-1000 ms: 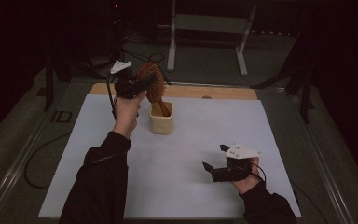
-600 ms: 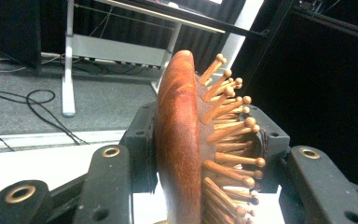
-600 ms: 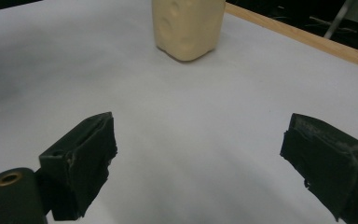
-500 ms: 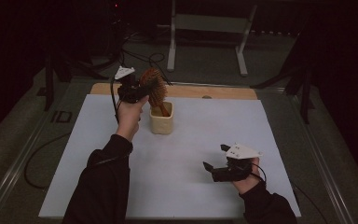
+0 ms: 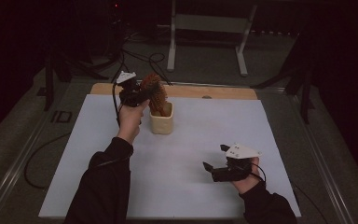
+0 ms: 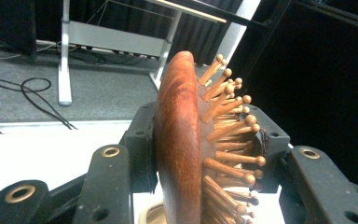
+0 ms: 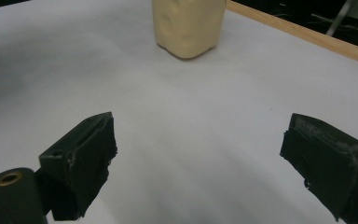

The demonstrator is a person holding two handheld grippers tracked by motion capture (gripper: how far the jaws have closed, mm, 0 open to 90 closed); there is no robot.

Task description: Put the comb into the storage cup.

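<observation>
Left tool [image 5: 142, 95] raised and clamped tight; right tool [image 5: 214, 163] low, jaws spread wide.

Three cameras: one fixed overhead, one riding each tongs.
High view looks forward and down over the whole table [image 5: 191, 186]; both tongs views sit close and low, sharing the cream cup [image 7: 189, 25].

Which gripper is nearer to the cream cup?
Left. The left gripper holds the wooden brush right over the cup; the right gripper rests open, well away toward the table's near edge.
</observation>
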